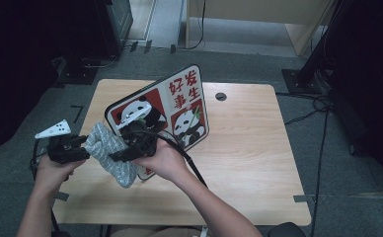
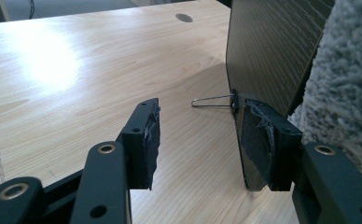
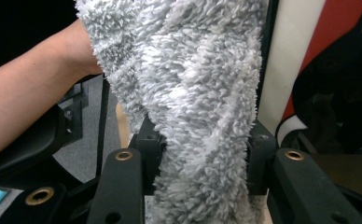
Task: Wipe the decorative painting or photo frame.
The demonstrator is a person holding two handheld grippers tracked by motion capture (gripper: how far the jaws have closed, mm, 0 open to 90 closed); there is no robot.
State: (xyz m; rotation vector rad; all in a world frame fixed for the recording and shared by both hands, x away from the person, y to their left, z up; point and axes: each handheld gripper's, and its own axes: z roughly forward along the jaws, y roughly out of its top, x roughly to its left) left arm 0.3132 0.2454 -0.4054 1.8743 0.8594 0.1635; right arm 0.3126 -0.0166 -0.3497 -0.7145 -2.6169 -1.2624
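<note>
Wooden table (image 2: 76, 70), wire clip (image 2: 212, 101) behind board (image 2: 268, 46); right tongs (image 3: 202, 163) clamping fluffy cloth (image 3: 188, 84)

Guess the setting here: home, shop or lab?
Probably a lab or recording room: one bare wooden table on grey carpet, dark stands with cables around it, and tape marks on the floor. Nothing homely except the panda board and grey fluffy cloth.

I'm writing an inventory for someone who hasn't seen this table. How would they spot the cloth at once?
On the wooden table, near its left front, a panda board stands upright. The cloth hangs just in front of it, pinched in the right tongs. It is the one soft thing there: grey and fluffy.
</note>
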